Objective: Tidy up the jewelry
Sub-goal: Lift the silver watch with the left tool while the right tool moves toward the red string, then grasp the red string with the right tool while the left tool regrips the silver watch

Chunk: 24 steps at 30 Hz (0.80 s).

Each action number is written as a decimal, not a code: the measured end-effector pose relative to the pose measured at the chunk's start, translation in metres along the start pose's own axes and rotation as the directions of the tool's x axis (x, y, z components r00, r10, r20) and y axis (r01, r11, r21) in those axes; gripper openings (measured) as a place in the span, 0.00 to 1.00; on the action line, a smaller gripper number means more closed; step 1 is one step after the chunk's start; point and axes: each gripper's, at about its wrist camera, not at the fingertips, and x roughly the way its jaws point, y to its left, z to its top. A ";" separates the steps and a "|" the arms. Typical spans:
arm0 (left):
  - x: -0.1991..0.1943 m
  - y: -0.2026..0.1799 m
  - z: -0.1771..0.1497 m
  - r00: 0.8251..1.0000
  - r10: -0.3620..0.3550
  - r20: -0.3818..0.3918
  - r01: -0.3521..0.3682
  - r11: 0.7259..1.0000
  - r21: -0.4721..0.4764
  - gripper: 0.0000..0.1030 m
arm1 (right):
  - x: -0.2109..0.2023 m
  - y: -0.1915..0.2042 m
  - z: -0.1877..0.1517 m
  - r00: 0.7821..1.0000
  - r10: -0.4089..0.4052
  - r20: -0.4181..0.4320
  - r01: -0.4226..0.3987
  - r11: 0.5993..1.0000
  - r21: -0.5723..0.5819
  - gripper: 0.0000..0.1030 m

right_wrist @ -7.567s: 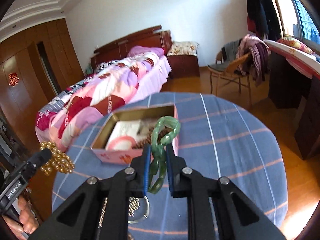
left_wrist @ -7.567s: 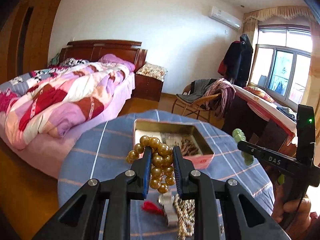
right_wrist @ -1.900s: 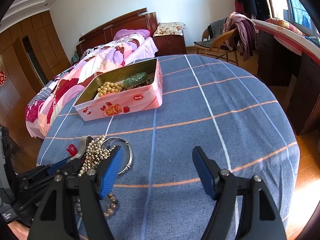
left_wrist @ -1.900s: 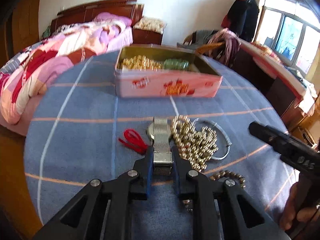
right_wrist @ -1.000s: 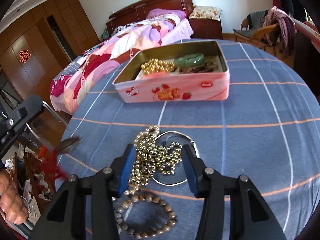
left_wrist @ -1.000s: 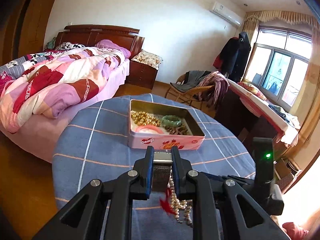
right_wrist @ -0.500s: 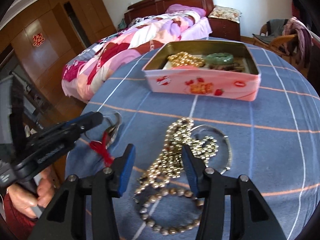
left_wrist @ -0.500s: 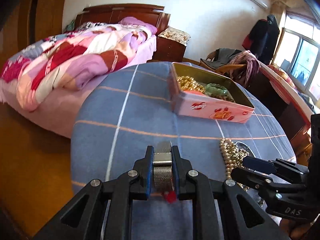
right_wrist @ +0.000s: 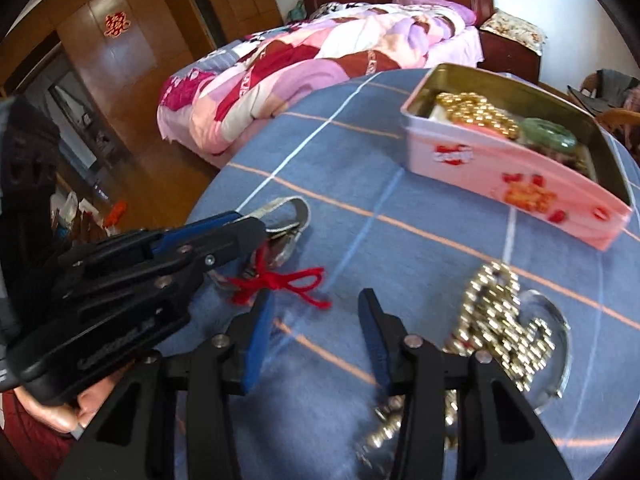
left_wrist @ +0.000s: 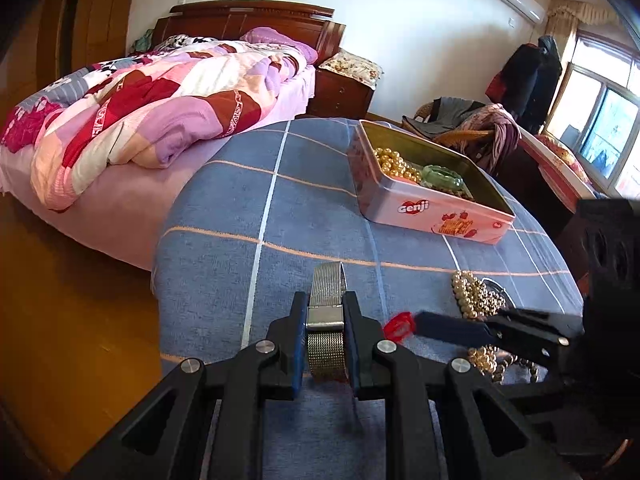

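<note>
L gripper [left_wrist: 325, 325] clamped on mesh watch [left_wrist: 326, 312], low over blue tablecloth [left_wrist: 248, 216].
My R gripper [right_wrist: 316, 320]: jaws just narrowed, part open, empty, behind red string [right_wrist: 280, 280]; bead pile [right_wrist: 504, 320] + bangle [right_wrist: 560, 344] beside it, pink tin [right_wrist: 516, 172] beyond.

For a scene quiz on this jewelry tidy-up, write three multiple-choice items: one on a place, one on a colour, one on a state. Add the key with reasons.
1. Where do the gold beads lie?
A. inside the pink tin
B. on the bed
C. on the floor

2. What colour is the string tied to the watch?
A. green
B. red
C. white

3. How is the left gripper now?
A. open above the tin
B. open over bare cloth
C. shut on the watch's mesh strap

Key: 1 A, the beads sit within the tin's walls beside a green bracelet. 2 B, red yarn trails on the blue tablecloth. 3 C, both fingers press the strap's sides.
</note>
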 end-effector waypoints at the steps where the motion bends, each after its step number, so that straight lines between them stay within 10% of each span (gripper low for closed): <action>1: 0.000 0.001 0.000 1.000 -0.005 0.000 0.005 1.000 -0.001 0.16 | 0.002 0.003 0.001 1.000 -0.005 -0.002 0.005 1.000 -0.017 0.47; 10: 0.000 0.003 0.008 0.999 -0.041 0.005 0.041 0.999 0.014 0.16 | 0.012 0.009 0.009 0.999 0.054 -0.004 -0.054 0.998 -0.038 0.47; 14: 0.001 0.004 0.007 0.998 -0.068 -0.005 0.068 0.998 0.010 0.16 | 0.012 0.006 0.009 0.996 0.093 -0.003 -0.093 0.995 -0.023 0.10; 24: 0.001 0.008 0.006 0.998 -0.063 -0.005 0.063 0.998 0.000 0.16 | -0.008 -0.023 0.007 0.999 0.026 0.045 -0.030 0.994 0.103 0.10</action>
